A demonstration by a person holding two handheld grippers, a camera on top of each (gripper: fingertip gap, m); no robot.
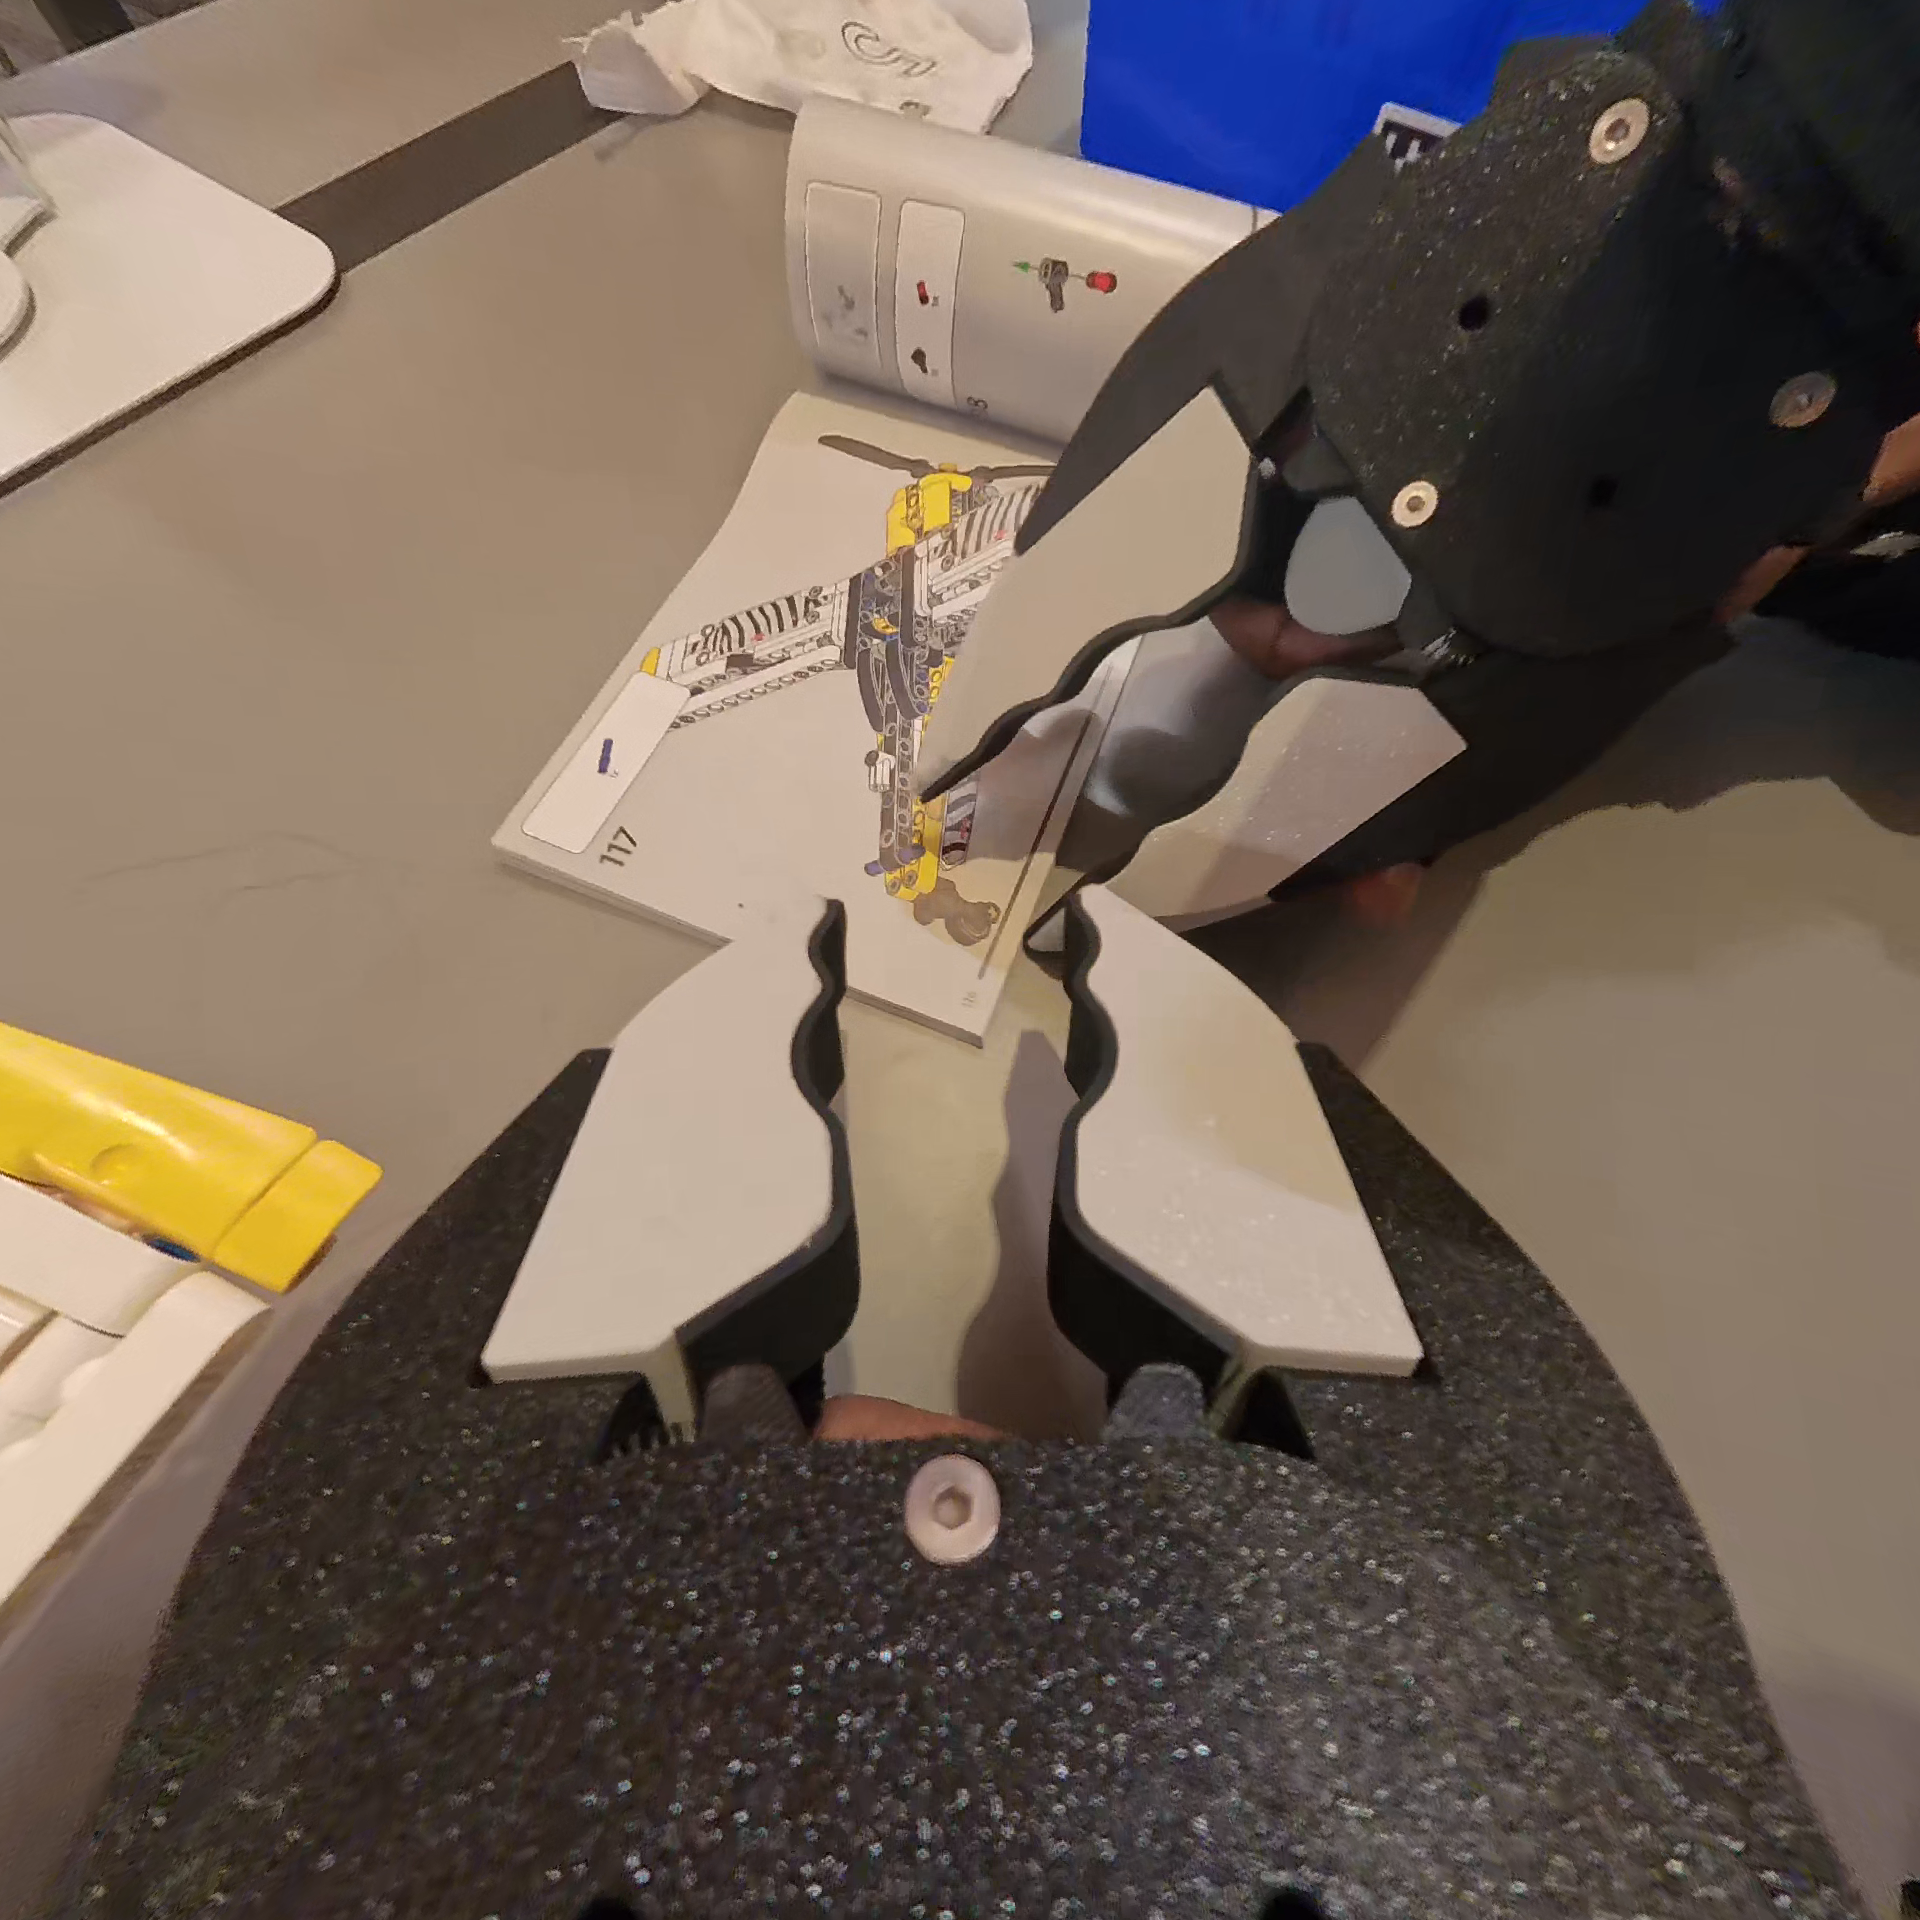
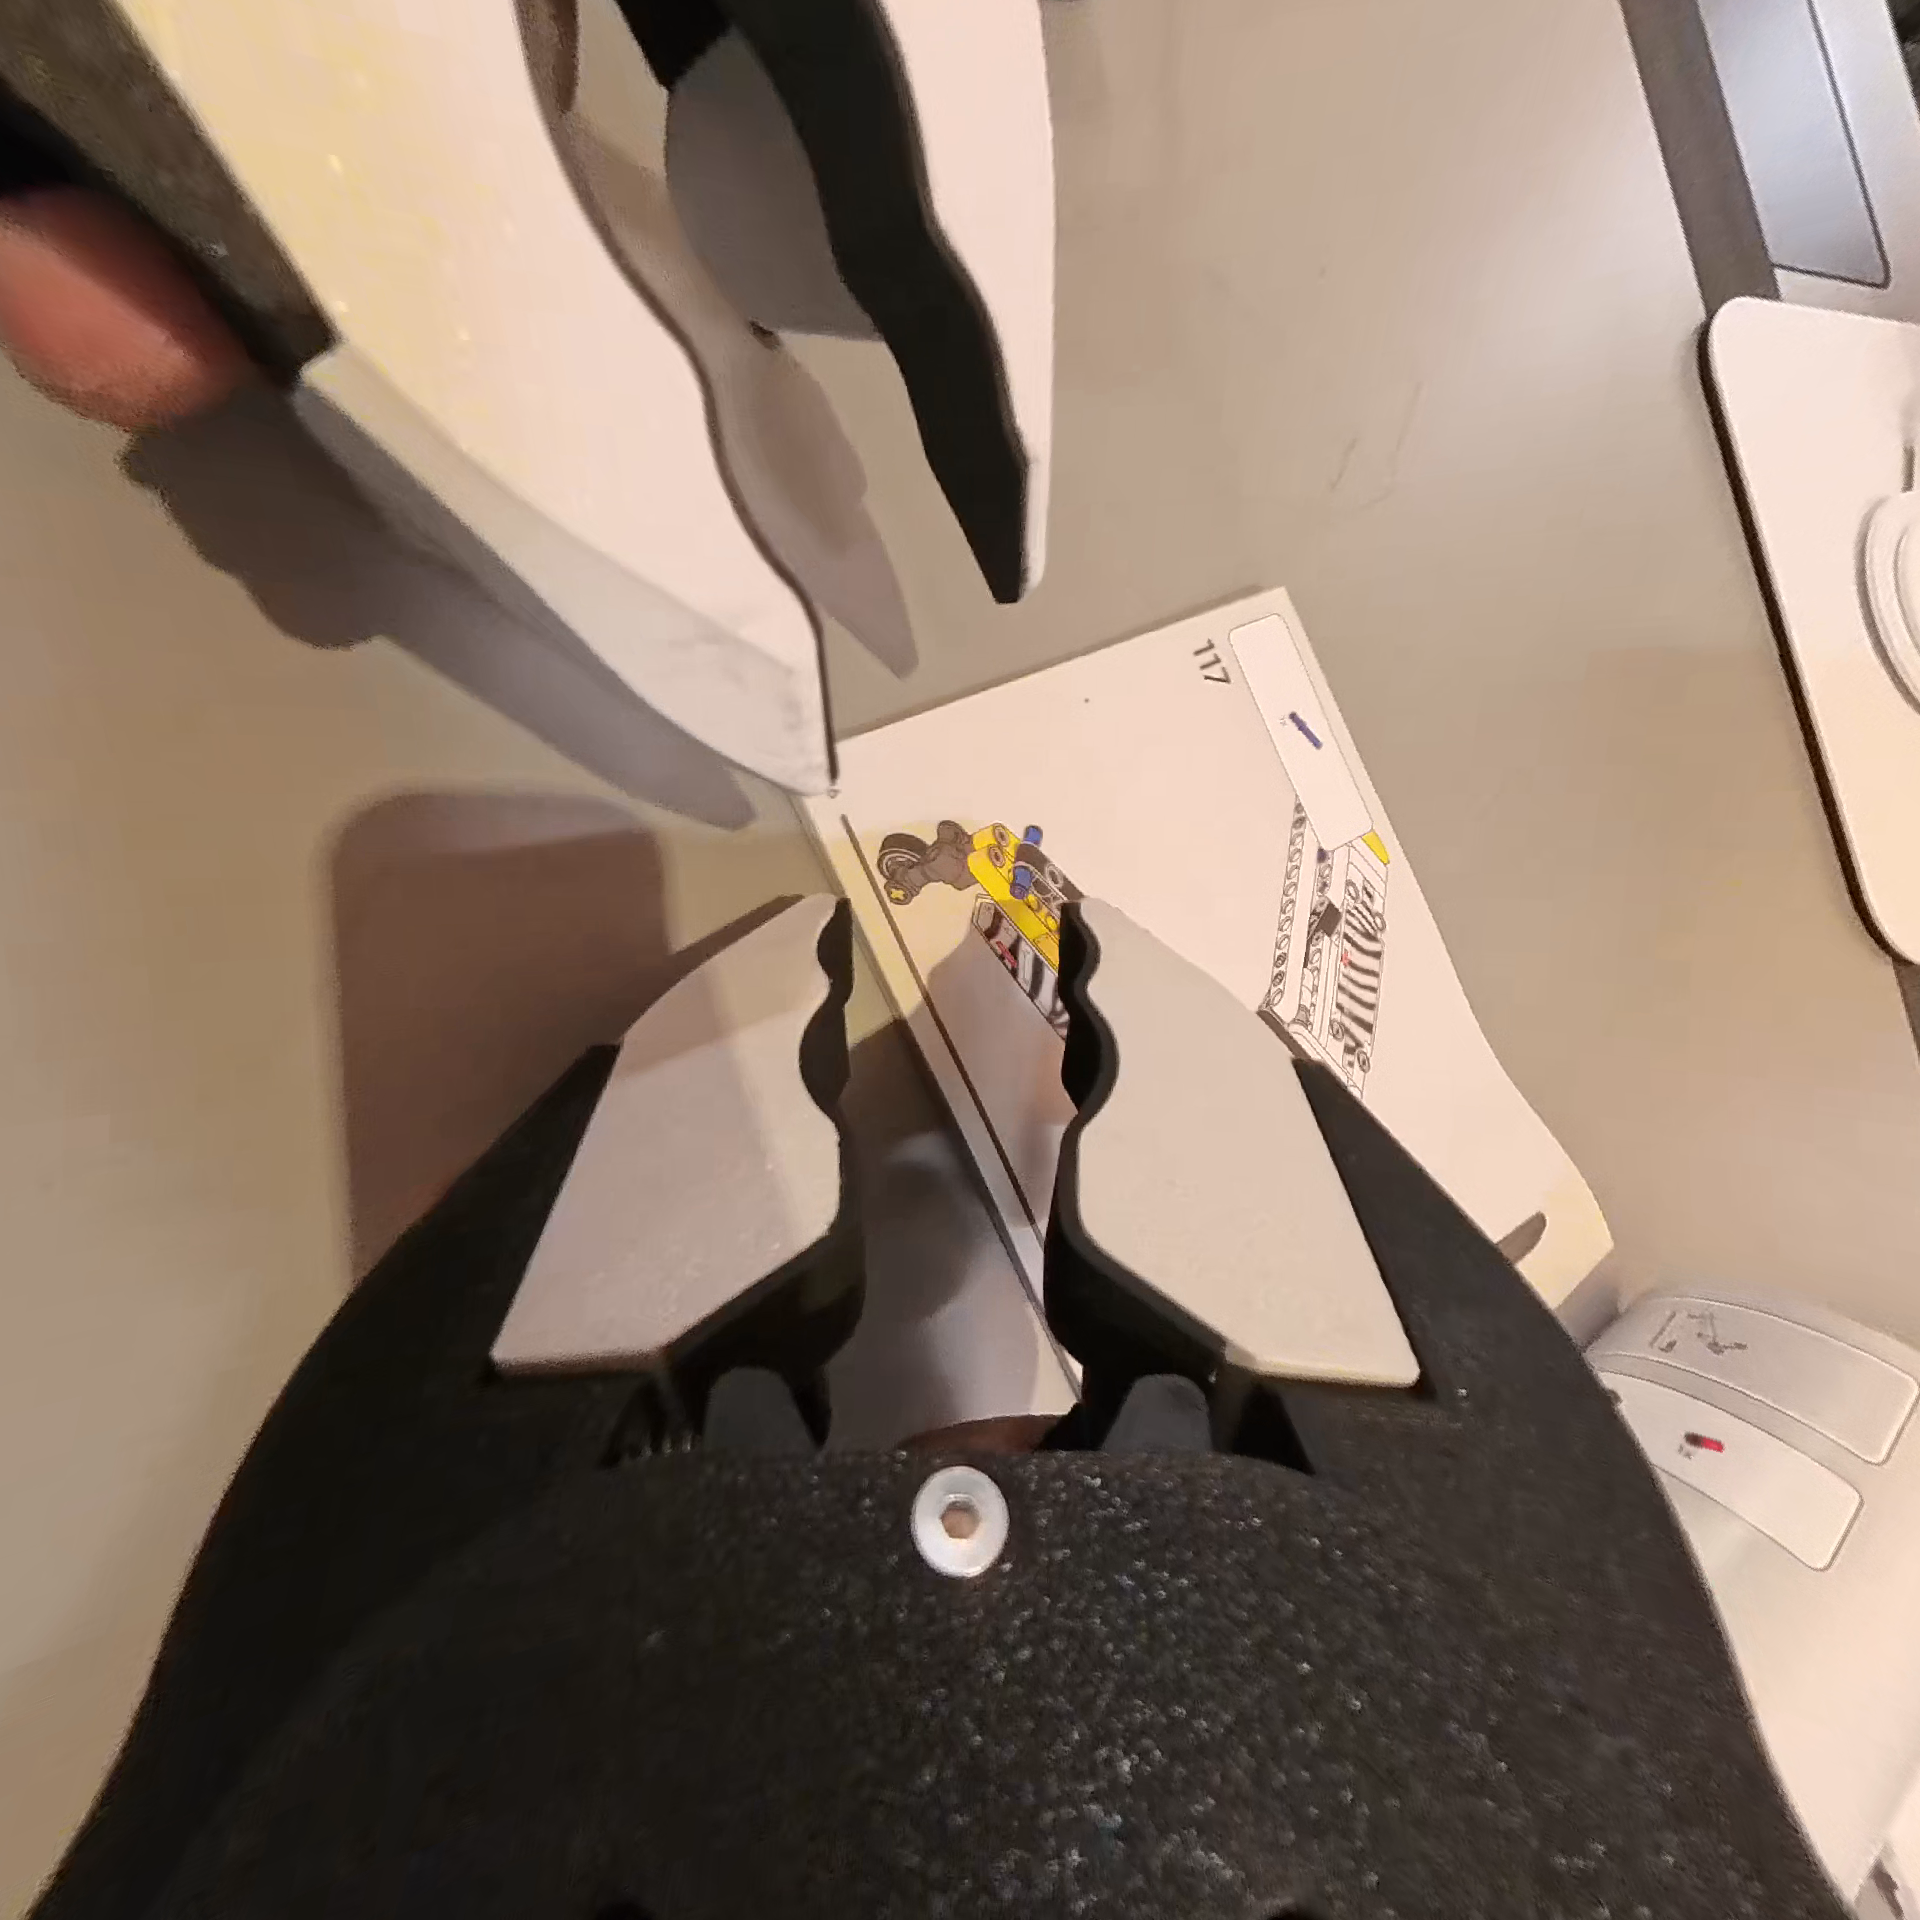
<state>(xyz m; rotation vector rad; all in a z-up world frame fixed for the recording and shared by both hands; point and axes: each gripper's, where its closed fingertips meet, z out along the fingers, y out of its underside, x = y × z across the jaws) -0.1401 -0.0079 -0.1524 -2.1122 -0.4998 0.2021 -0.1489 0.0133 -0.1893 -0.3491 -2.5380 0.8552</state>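
An open instruction booklet with a drawing of a yellow and striped model lies flat on the grey table. Its far page curls up. My left gripper is open and empty, with its tips just above the booklet's near corner. My right gripper reaches in from the upper right and is open. In the right wrist view the booklet's side edge runs between my right gripper's fingers, and neither pad presses on it. The left gripper hangs open above that edge.
A white flat stand sits at the far left of the table and shows in the right wrist view. A yellow and white box lies at the near left. A crumpled white sheet and a blue surface are at the back. Across from one pair of fingers to the other is roughly 5 centimetres.
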